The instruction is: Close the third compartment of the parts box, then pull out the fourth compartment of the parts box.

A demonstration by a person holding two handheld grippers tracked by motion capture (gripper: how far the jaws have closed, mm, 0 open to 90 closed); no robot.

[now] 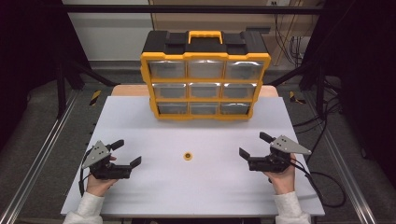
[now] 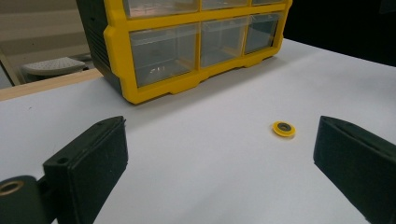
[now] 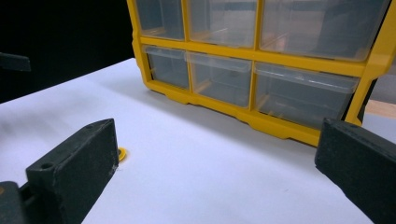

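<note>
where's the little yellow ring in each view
High view: the yellow ring lies on the white table, centre, between both grippers.
Left gripper view: right of centre, near the right jaw.
Right gripper view: lower left, half hidden behind the left jaw.
Shared landmark: the yellow drawer organizer.

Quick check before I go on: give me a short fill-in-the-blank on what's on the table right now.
1. The drawer organizer has ____ rows of clear drawers.
2. The small yellow ring lies flat on the white table, ____ the two grippers.
3. The left gripper and right gripper both have their jaws ____.
4. The organizer's carry handle is ____ in colour.

Missing words: three; between; open; yellow
</note>
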